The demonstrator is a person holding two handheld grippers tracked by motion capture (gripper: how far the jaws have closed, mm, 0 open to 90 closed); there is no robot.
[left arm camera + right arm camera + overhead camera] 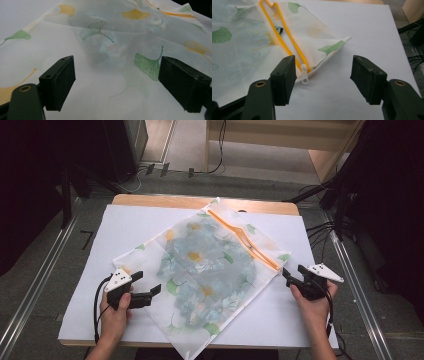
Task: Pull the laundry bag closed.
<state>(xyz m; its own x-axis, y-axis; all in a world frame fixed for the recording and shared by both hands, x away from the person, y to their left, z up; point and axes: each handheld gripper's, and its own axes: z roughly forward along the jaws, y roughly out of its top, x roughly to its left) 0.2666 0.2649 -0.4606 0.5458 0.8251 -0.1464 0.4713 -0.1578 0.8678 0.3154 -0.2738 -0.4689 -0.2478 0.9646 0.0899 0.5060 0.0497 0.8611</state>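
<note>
Mesh laundry bag [210,270] on white sheet [125,225], left claw [145,292] agape, right claw [291,276] agape by zipper pull [305,75]

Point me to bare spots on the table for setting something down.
Free: white sheet at the far left, between the mesh bag and the table edge; also the far right corner beyond the zipper. Crowded: the middle, under the bag, and beside each gripper.

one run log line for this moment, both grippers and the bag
left gripper: open, over mesh bag | right gripper: open, at zipper pull | zipper: open
</note>
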